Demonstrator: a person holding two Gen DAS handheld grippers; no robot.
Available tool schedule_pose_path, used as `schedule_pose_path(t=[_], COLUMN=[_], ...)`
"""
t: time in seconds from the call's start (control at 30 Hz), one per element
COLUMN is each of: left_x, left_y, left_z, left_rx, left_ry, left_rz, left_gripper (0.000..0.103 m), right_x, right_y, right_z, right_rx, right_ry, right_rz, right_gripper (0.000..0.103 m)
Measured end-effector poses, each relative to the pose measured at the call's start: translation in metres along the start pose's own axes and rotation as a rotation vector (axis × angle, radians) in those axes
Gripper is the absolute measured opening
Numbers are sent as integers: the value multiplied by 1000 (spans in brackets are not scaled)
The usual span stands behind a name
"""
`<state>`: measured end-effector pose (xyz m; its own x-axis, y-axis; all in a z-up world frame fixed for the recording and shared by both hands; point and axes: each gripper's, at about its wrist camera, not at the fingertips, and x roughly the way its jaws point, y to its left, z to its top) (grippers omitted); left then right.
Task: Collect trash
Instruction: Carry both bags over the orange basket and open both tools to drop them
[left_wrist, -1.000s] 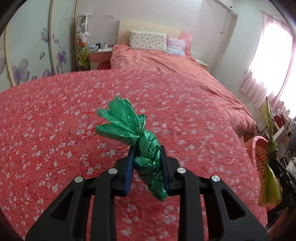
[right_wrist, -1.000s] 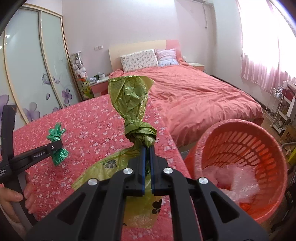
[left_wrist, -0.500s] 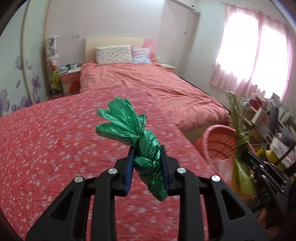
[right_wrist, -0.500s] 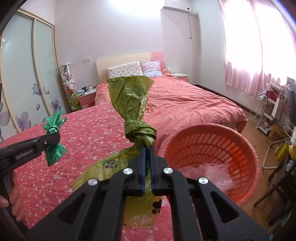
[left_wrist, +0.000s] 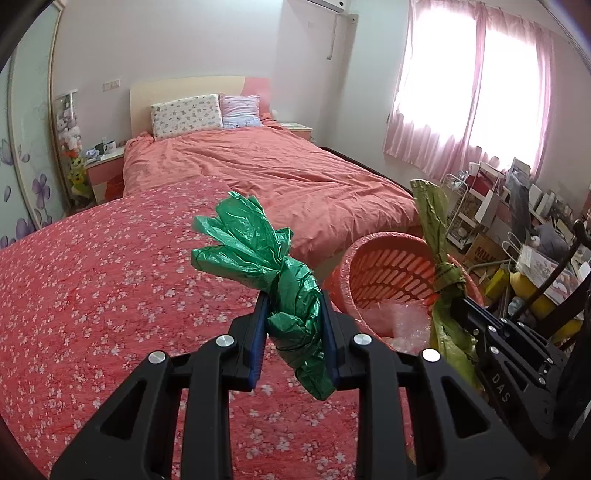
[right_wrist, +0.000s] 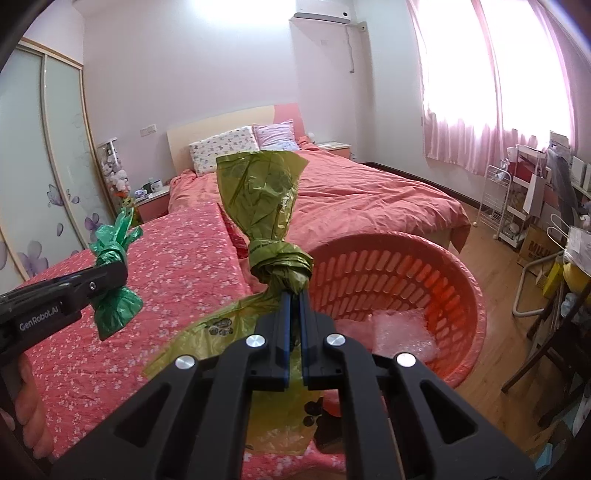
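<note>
Left gripper (left_wrist: 295, 332) first, seen along its own fingers: I have the blue pads closed firmly on the dark green knotted bag (left_wrist: 273, 280), pinched just below the knot so the ruffled top sticks up and the tail hangs under the jaws. It sits above the floral bedspread (left_wrist: 110, 295), with the red laundry-style basket (left_wrist: 391, 266) just off to my right and the right gripper's olive bag (left_wrist: 439, 269) already over the rim. From the right wrist view, the right gripper (right_wrist: 293, 325) has its pads almost together, clamped on the neck of the olive-green bag (right_wrist: 266, 221) right under its knot; the printed body of the bag droops beneath the fingers. The basket (right_wrist: 454, 280) lies ahead and slightly right, with something pale and crinkly inside, probably plastic wrap, though I can't be sure. To drop cleanly, I judge each bag should be carried fully past the rim before I release, right side first, then swing the left across.
</note>
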<state>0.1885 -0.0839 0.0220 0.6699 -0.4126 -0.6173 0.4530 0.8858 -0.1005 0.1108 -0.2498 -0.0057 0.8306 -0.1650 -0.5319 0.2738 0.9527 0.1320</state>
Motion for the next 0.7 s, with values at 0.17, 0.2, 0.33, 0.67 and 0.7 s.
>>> schedule_pose_path(t=[0.17,0.2,0.33,0.67,0.7], left_x=[5,7,11,21,22], left_y=[-5,-6,-12,-28,-30], left_z=[-2,-2,-2,-4,-3], left_rx=[8,11,16,27,29], left_ry=[14,17,28,47,49], left_rz=[-8,-10,-26,-67,-74], left_gripper=[27,27,27,27,27], right_x=[1,0,-2,-7,-8], right_y=[-10,-11,-17,-35,-38], right_z=[-3,-3,-4,-2,-2], right_rx=[15,19,27,51,54], right_ry=[5,5,5,-9,-13], right_rz=[-18,-22,-32,-56,-60], right_gripper=[6,6,6,6,6])
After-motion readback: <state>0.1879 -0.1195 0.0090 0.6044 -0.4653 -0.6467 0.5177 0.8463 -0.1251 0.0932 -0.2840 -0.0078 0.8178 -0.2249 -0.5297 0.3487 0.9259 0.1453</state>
